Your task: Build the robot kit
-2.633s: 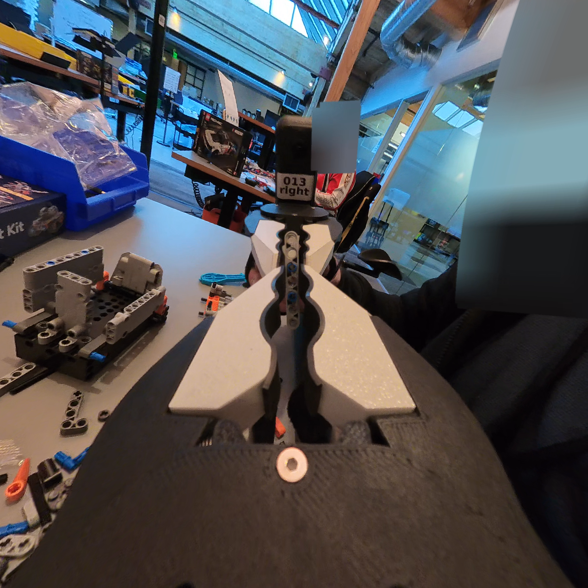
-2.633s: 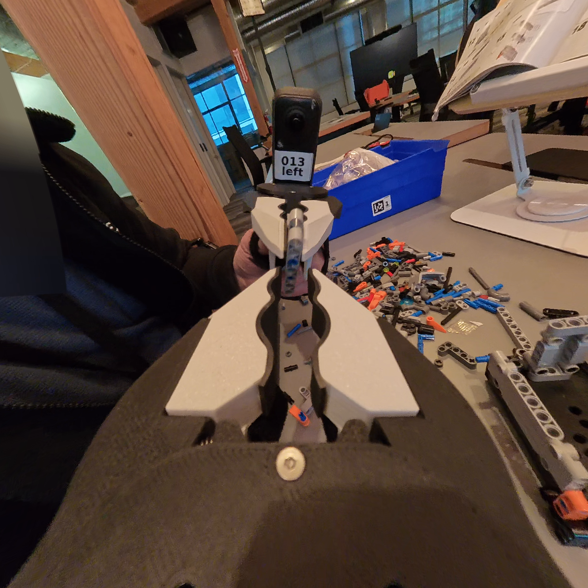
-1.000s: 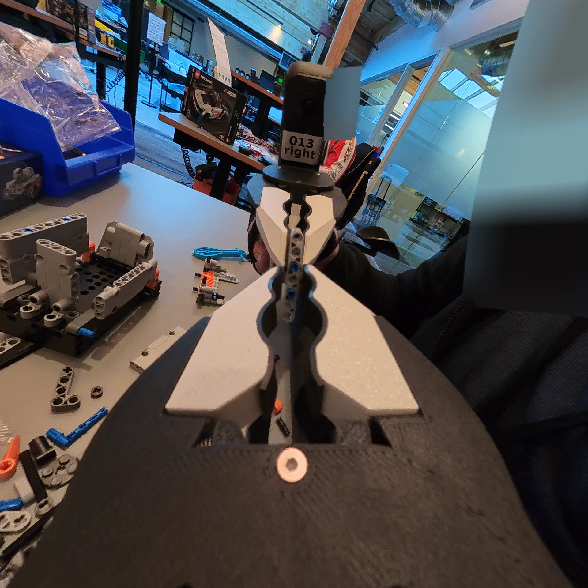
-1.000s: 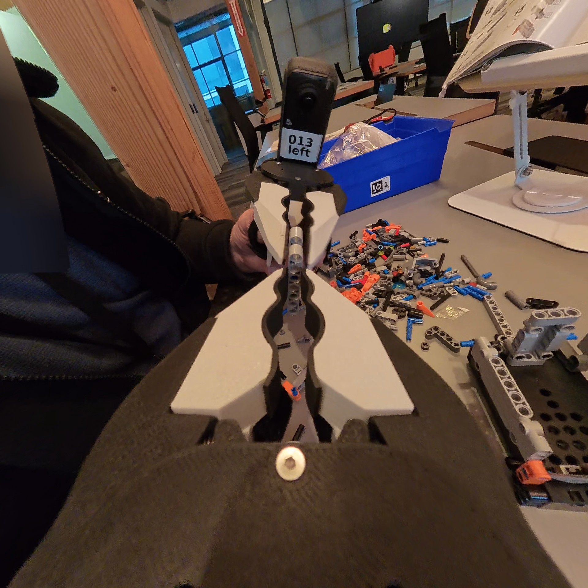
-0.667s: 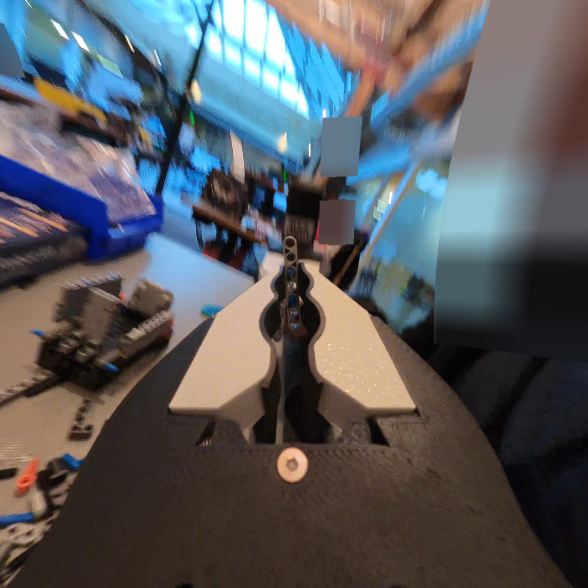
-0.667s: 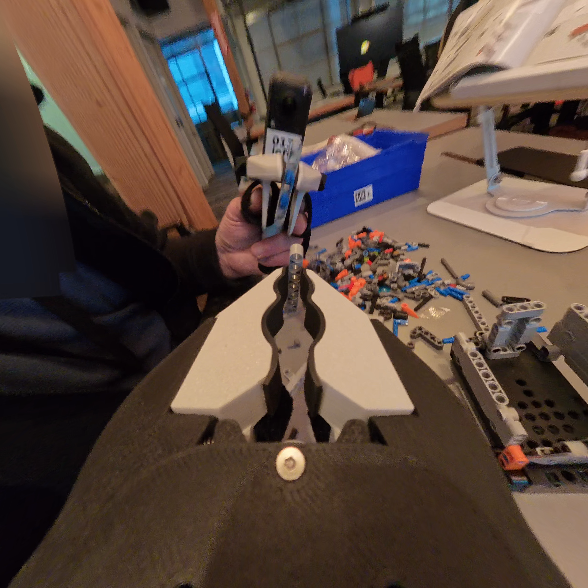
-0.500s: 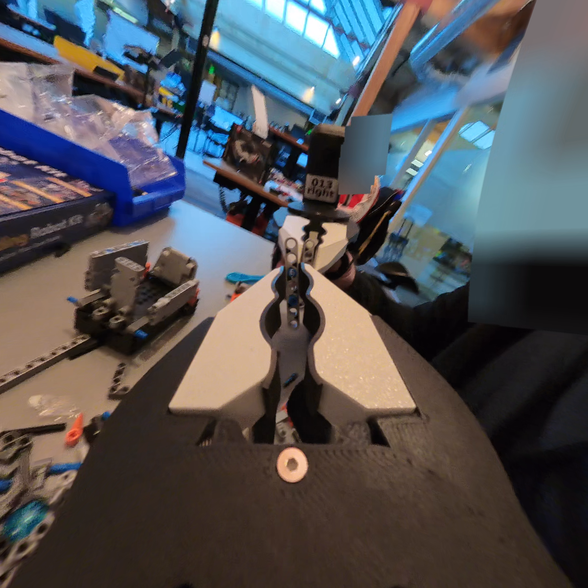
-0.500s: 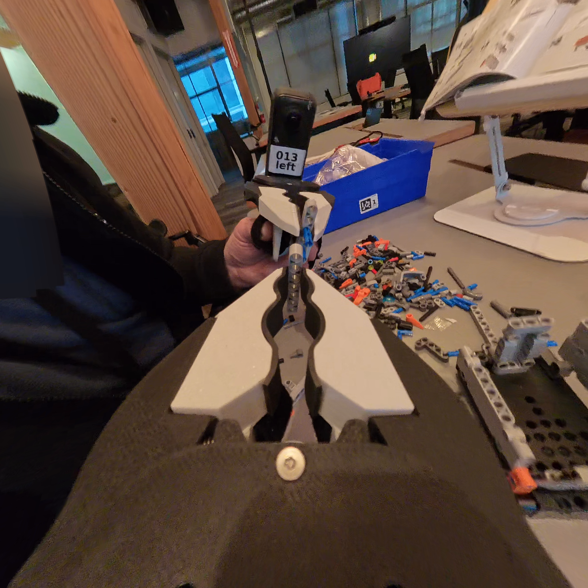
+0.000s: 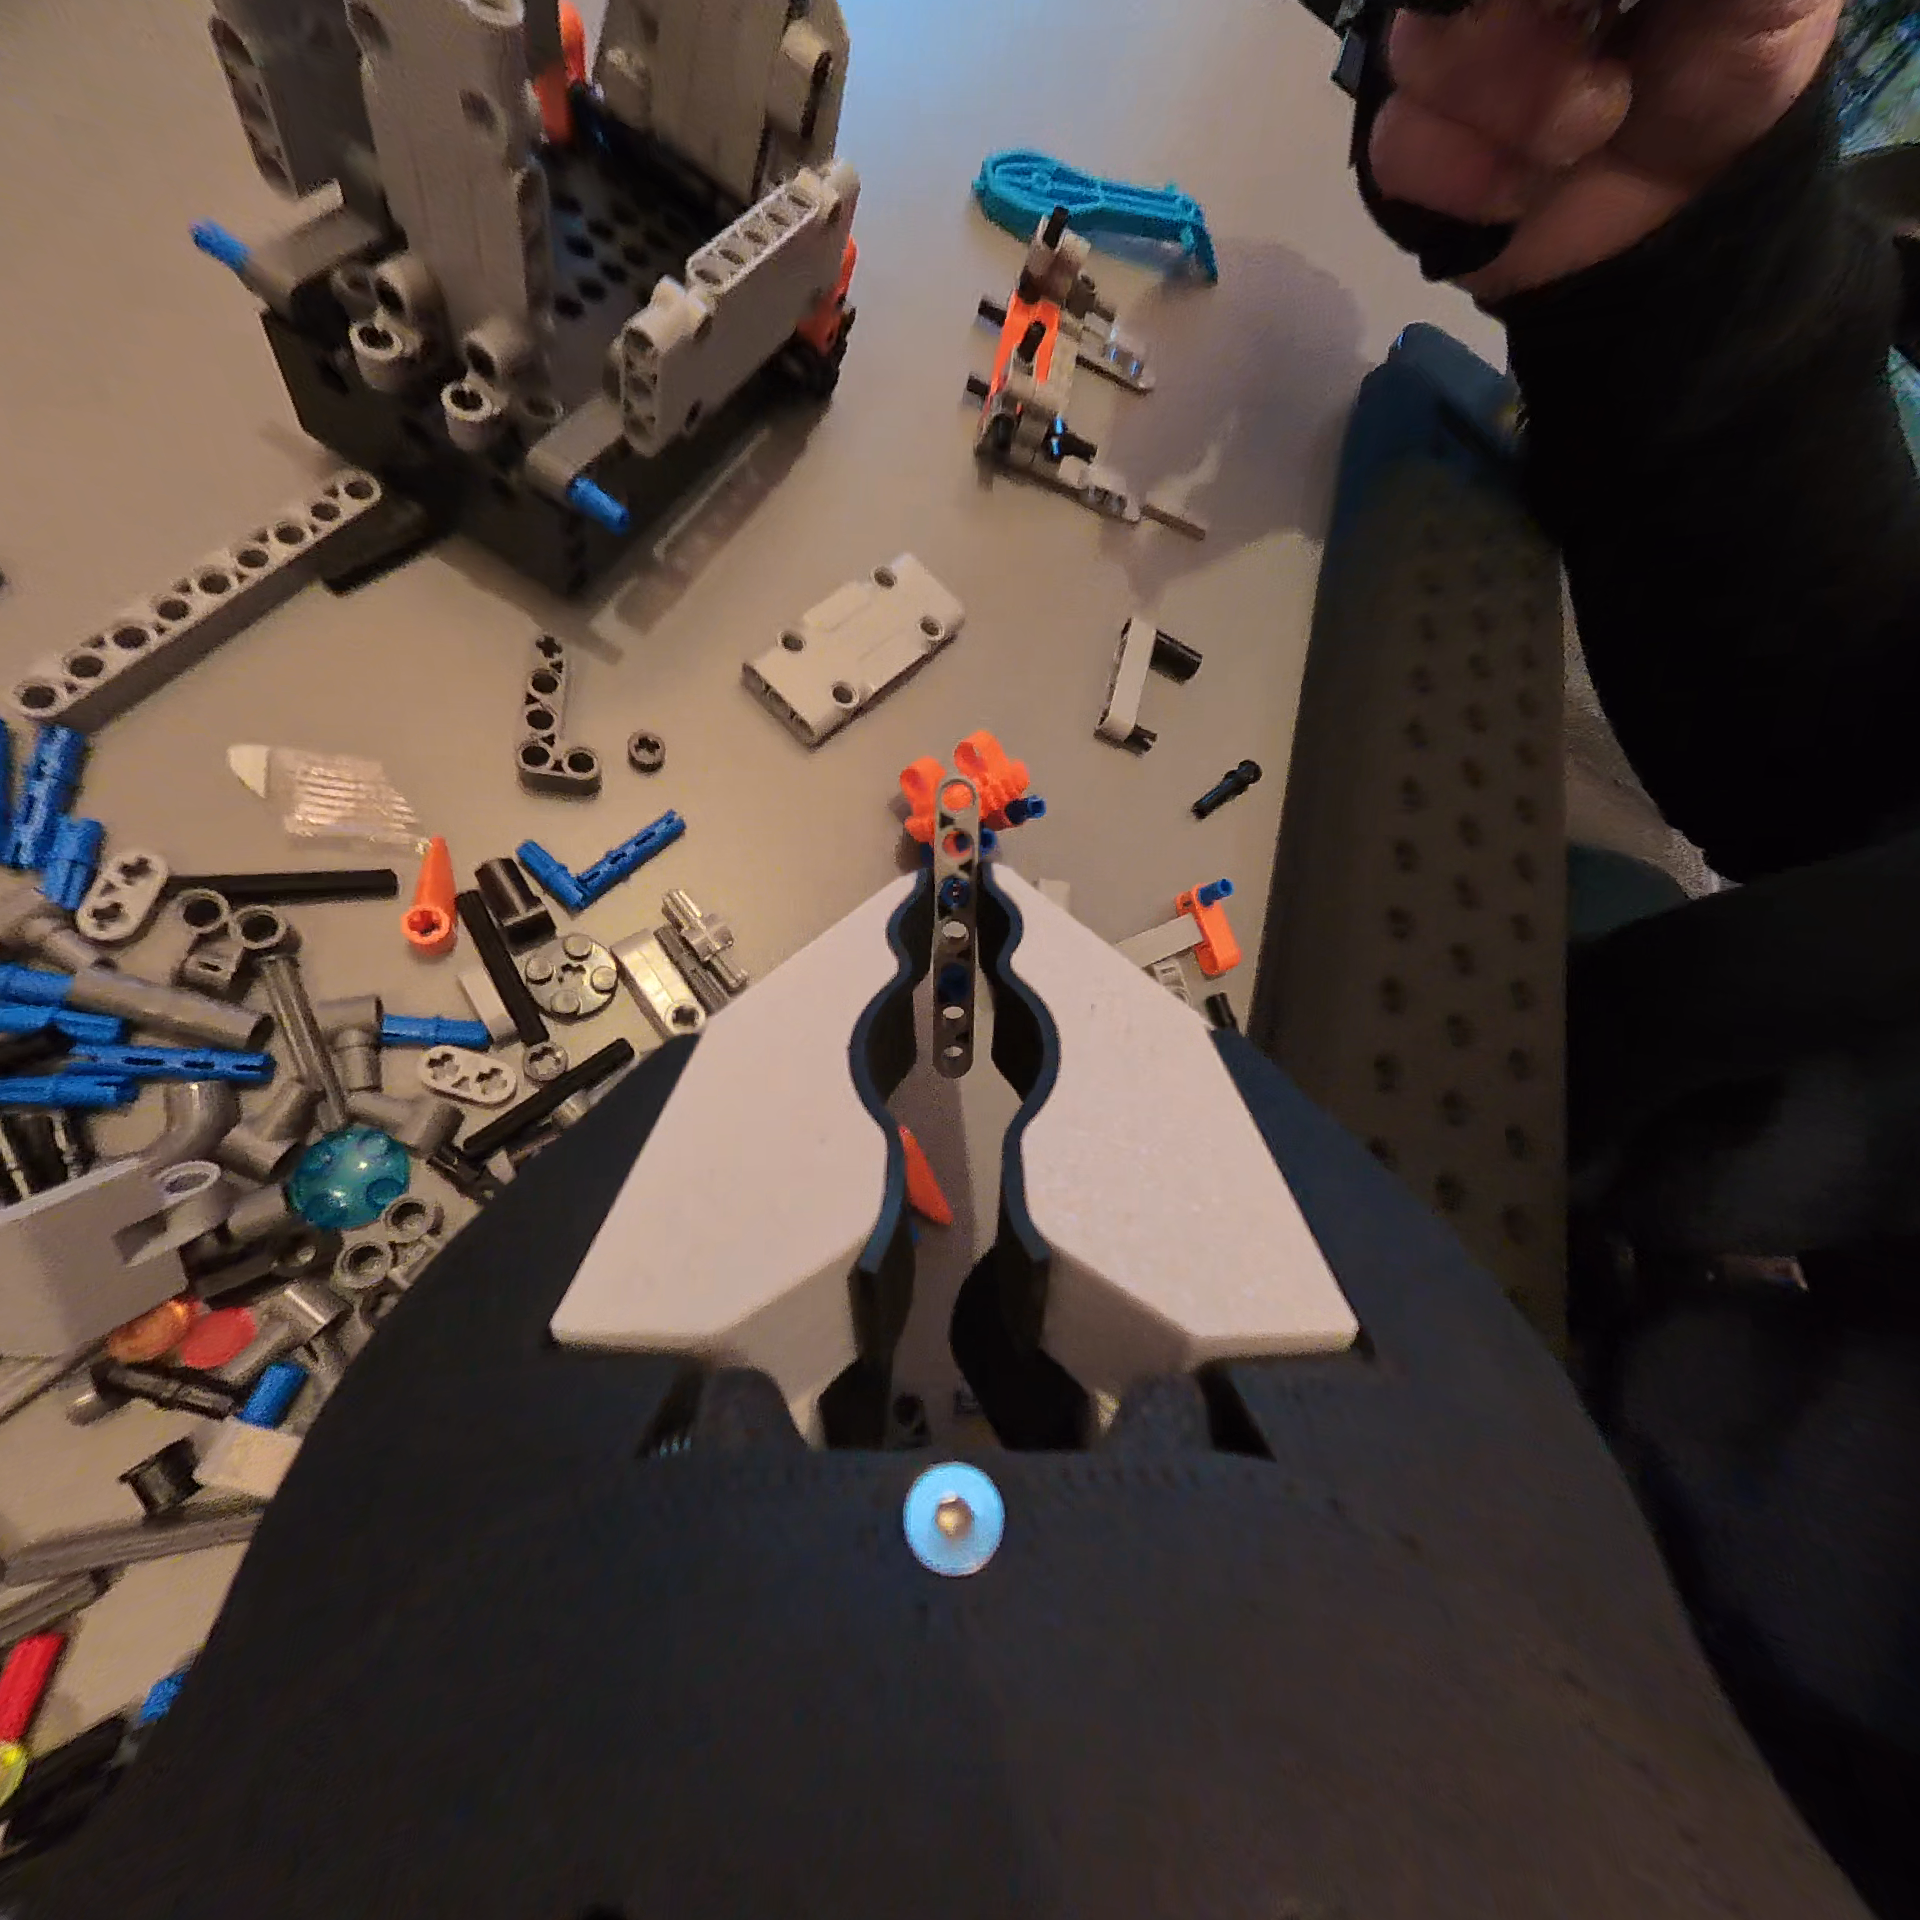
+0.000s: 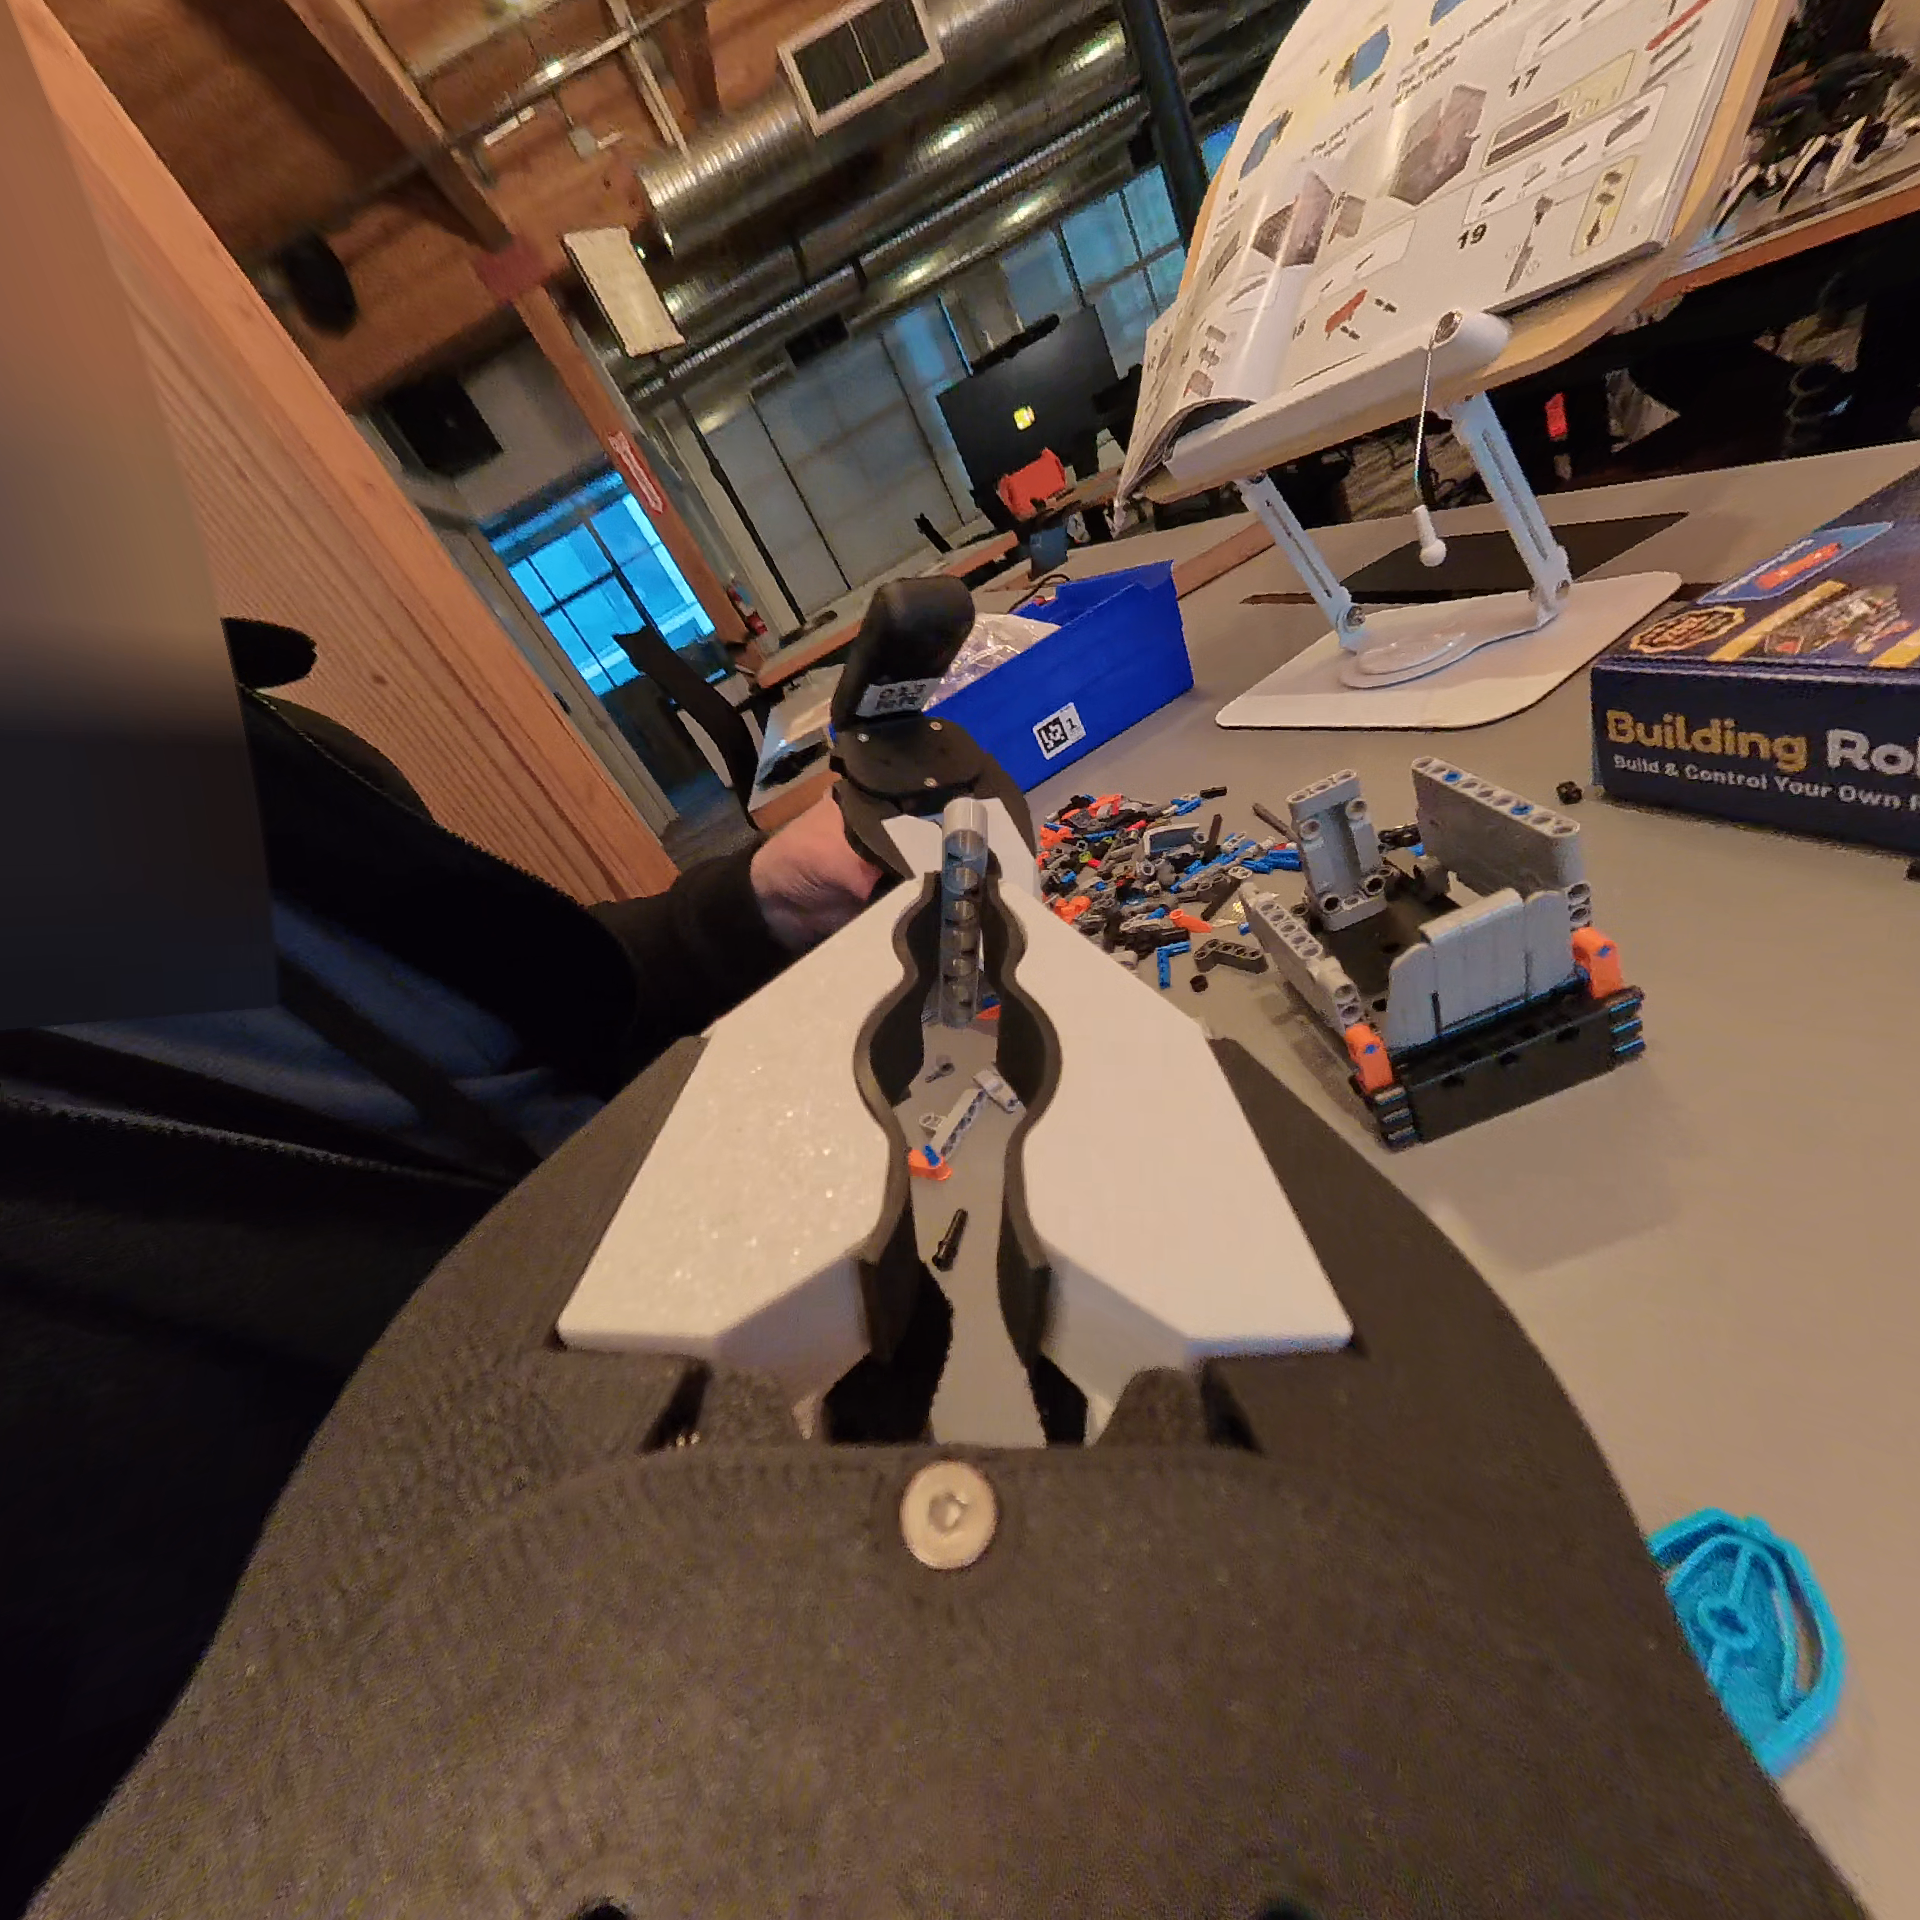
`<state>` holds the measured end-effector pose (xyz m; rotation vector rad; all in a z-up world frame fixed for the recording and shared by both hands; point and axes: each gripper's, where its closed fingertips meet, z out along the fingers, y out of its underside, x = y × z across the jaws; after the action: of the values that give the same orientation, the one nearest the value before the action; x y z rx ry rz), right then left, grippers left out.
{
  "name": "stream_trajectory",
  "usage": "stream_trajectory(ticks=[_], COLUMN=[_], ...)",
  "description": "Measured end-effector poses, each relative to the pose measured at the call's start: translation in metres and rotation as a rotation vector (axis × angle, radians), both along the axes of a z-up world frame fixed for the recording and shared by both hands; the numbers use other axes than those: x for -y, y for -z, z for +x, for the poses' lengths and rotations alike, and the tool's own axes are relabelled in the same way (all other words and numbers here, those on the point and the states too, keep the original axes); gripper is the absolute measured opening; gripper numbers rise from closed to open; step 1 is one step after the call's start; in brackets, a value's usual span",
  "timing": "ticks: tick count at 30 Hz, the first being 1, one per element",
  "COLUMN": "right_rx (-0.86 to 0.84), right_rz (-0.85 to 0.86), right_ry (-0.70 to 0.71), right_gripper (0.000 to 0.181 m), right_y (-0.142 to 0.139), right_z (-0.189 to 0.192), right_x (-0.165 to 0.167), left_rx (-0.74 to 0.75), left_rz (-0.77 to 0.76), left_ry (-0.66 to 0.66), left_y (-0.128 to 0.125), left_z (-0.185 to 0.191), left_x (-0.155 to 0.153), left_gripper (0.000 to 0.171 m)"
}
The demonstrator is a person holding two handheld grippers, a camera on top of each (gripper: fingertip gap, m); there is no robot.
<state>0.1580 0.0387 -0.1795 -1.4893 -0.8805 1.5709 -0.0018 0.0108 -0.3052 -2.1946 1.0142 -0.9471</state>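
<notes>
Two thin grey perforated plastic beams, one pinched in each: left gripper (image 9: 954, 914) clamped on studded beam (image 9: 954, 940) above near-right table (image 9: 1039, 94) clutter; right gripper (image 10: 961, 925) clamped on plain beam (image 10: 961, 914). Shallow tip grips, liable to pivot or slip.

This is a workshop or maker space in an open industrial hall. Exposed wooden beams (image 10: 436, 156) and metal ducts (image 10: 790, 156) run under the ceiling, with glazed walls behind. The grey bench (image 10: 1558, 1195) carries a heap of small plastic building parts (image 10: 1143, 862), a half-built model (image 10: 1455, 966), a blue bin (image 10: 1081, 665), a kit box (image 10: 1766, 717) and an instruction book (image 10: 1434, 156) on a white stand (image 10: 1455, 613).
</notes>
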Motion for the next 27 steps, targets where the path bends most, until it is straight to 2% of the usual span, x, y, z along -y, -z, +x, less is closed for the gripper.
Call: stream_trajectory(ticks=[4,8,13,18,27], right_rx=[0.0,0.066,0.212,0.371,0.723], right_rz=[-0.003,0.033,0.082,0.143,0.315], right_ry=[0.015,0.069,0.129,0.128,0.158], right_gripper=[0.005,0.005,0.005,0.005,0.005], right_y=[0.001,0.002,0.01,0.028,0.08], right_z=[0.012,0.029,0.043,0.034,0.022], right_x=[0.003,0.007,0.017,0.031,0.035], left_rx=[-0.04,-0.054,0.019,0.144,0.041], left_rz=[-0.032,-0.031,0.072,0.157,0.202], left_ry=[0.0,-0.008,-0.017,-0.009,0.13], left_y=[0.013,0.016,-0.009,-0.043,-0.04], left_z=[-0.001,-0.001,-0.002,0.0,0.033], left_x=[0.001,-0.001,-0.005,-0.003,0.011], left_gripper=[0.009,0.02,0.031,0.036,0.034])
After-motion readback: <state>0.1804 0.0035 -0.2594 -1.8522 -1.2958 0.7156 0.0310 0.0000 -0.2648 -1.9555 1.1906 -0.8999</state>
